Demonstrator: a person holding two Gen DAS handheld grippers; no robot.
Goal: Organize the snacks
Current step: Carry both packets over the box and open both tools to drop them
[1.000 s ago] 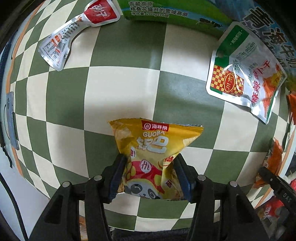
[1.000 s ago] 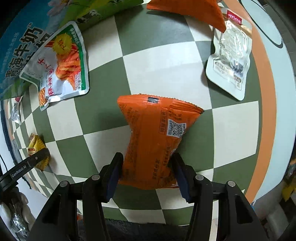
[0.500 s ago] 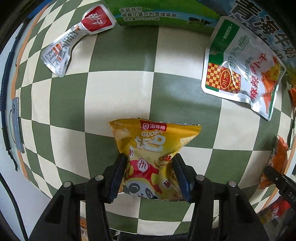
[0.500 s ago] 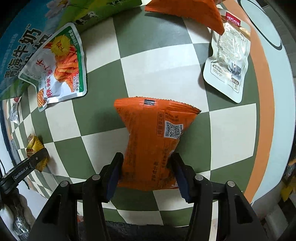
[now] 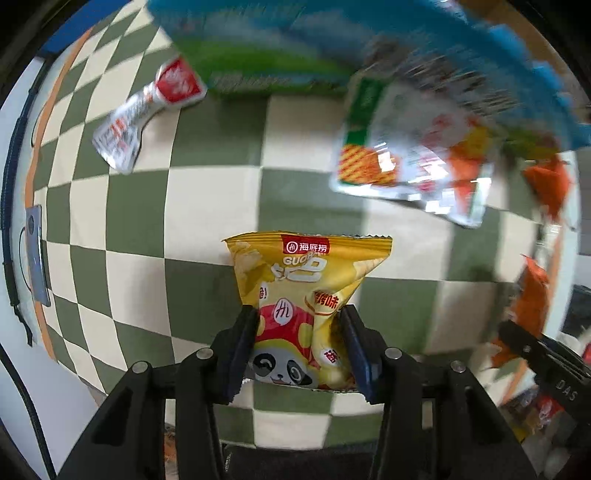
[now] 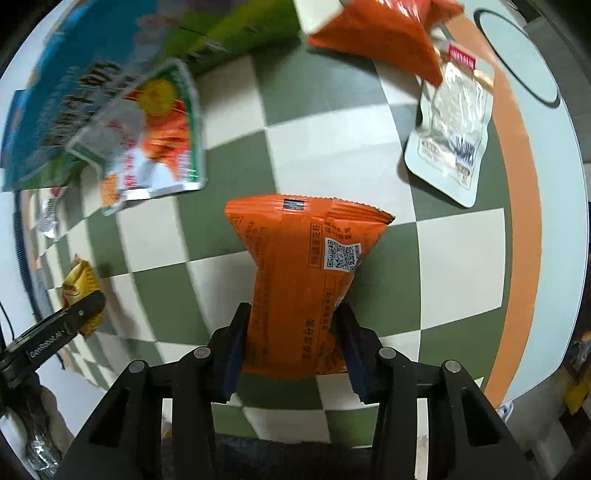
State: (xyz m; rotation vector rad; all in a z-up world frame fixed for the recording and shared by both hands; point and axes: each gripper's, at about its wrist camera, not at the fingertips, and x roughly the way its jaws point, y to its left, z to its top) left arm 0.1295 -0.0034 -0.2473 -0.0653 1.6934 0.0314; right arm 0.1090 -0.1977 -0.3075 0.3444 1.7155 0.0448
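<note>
My left gripper (image 5: 298, 332) is shut on a yellow snack bag with a panda (image 5: 303, 295) and holds it above the green-and-white checkered cloth (image 5: 207, 206). My right gripper (image 6: 292, 325) is shut on an orange snack bag with a QR code (image 6: 295, 273), also above the cloth. The yellow bag and the left gripper also show at the left edge of the right wrist view (image 6: 79, 284). The orange bag and the right gripper show at the right edge of the left wrist view (image 5: 532, 291).
A blue-and-green milk carton box (image 5: 280, 48) lies at the far side, also in the right wrist view (image 6: 74, 99). A green-white pouch (image 5: 406, 155) (image 6: 147, 140), a red-topped silver pouch (image 5: 147, 110), a clear pouch (image 6: 450, 136) and another orange bag (image 6: 380, 33) lie on the cloth. The table's orange rim (image 6: 524, 221) is at right.
Both grippers have lifted and tilted forward with their bags still held; the box and pouches at the far side now appear closer and blurred.
</note>
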